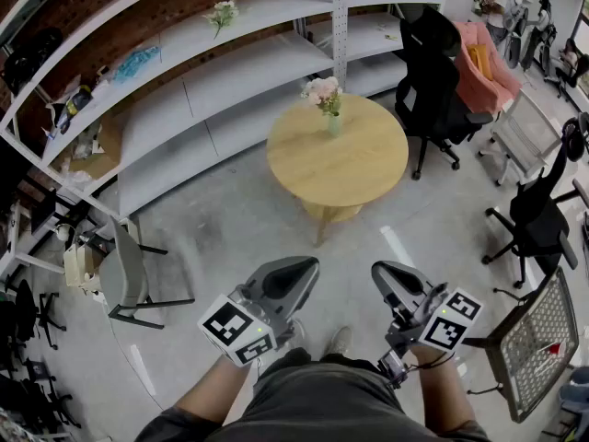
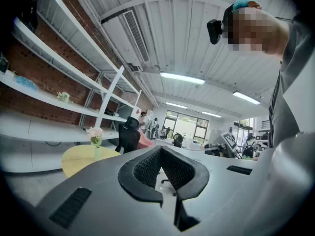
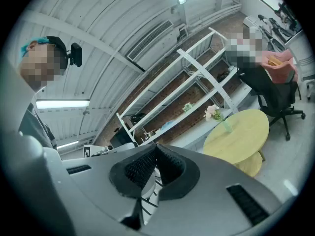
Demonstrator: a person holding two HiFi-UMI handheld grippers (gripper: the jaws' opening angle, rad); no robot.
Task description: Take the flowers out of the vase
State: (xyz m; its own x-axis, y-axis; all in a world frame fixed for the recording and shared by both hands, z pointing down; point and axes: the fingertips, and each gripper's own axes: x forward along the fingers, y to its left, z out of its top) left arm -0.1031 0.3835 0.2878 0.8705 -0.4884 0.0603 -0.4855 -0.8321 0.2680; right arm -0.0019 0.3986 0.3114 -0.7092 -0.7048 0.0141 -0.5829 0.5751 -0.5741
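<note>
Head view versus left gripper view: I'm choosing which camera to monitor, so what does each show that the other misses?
Only the head view: the grey plastic chair and the wire-mesh chair beside the person. Only the left gripper view: ceiling strip lights and far windows. Both: the round yellow wooden table bearing pink flowers in a pale green vase, and white shelving.

flowers point(image 1: 322, 89) in vase point(image 1: 333, 123), seemingly | vase on table point(image 1: 354, 173) | shelves point(image 1: 230, 76) behind table
</note>
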